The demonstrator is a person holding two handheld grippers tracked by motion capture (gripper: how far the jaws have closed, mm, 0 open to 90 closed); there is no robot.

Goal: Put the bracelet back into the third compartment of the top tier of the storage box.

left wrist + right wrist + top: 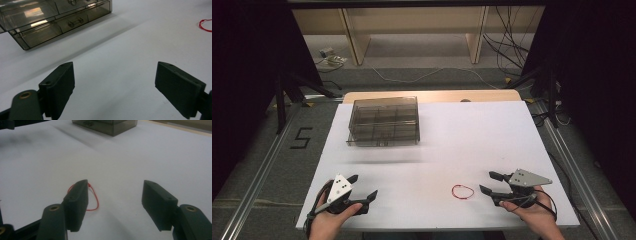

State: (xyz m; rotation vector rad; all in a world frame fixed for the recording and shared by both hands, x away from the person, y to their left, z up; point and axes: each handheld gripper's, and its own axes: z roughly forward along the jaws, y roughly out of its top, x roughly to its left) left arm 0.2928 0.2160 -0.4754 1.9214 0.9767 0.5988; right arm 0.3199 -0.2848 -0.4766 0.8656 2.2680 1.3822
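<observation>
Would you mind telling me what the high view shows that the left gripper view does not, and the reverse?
High view alone: both hands with their grippers, the left gripper and the right gripper, each with jaws apart, the whole red loop lying just ahead of the right gripper, and the floor with cables beyond the table. Left gripper view alone: the small handles on the drawer fronts of the clear box, seen close. Shared: the white tabletop, the clear drawer box, and the red loop, cut off at the picture's edge in the left gripper view.
</observation>
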